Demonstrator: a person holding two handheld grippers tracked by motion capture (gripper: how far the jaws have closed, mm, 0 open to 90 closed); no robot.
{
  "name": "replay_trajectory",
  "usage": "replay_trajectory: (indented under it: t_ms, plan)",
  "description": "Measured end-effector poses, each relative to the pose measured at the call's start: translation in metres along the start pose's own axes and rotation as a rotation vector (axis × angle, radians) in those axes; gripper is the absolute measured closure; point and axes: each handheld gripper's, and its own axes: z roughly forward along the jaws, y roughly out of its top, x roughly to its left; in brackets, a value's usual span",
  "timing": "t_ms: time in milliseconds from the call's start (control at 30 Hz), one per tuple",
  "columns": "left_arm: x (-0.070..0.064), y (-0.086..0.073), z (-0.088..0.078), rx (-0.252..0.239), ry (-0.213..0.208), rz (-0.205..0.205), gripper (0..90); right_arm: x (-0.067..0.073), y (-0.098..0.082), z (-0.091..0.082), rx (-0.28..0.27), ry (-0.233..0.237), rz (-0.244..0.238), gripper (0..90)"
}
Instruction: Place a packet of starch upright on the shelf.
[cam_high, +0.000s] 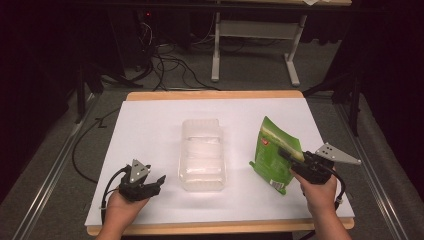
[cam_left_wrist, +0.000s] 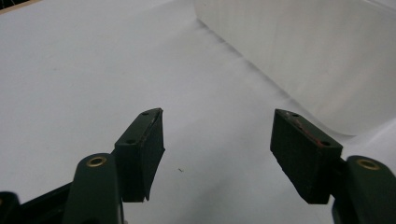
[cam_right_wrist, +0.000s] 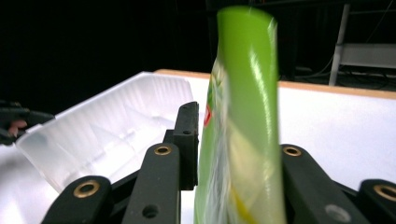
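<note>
1. I have the green snack bag (cam_high: 274, 152) between the jaws of the right tongs (cam_high: 287, 154), standing on end on the counter (cam_high: 150, 125) just right of the clear plastic tray (cam_high: 202, 155).
2. In the right gripper view the bag (cam_right_wrist: 243, 121) sits between the two jaws with a slim gap on the left side, so I judge the grip loose. I cannot tell whether the far pad presses on it.
3. I read this step as setting the bag down beside the tray, or letting go of it.
4. The next move calls for care. The bag leans and is light, so I should spread the jaws evenly and draw back straight, or it may topple toward the tray.
5. My left tongs (cam_high: 159, 181) rest released on the counter near the tray's left corner, jaws wide apart with nothing in them.
6. The counter is a white sheet over a wooden board, bare otherwise.
7. Beyond it the room is dark, with cables (cam_high: 165, 65) on grey carpet and a pale desk frame (cam_high: 255, 35).
</note>
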Motion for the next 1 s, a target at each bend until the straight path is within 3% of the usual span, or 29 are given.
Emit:
replay_trajectory:
  t_ms: [333,600,867,1000]
  plan:
    - [0.0,0.0,-0.001,-0.004,-0.001,-0.001,35.4,-0.002,-0.009,0.009,0.085,-0.021,-0.012,73.5]
    - [0.0,0.0,-0.002,-0.007,0.0,-0.001,35.4,0.002,-0.006,0.01,0.117,-0.043,-0.033,85.2]
    - [0.0,0.0,-0.001,-0.009,-0.001,0.0,35.4,0.015,0.006,0.01,0.086,-0.01,-0.092,85.6]
    - [0.001,0.0,-0.002,-0.012,-0.001,-0.001,35.4,0.021,0.015,0.011,0.058,0.035,-0.1,85.6]
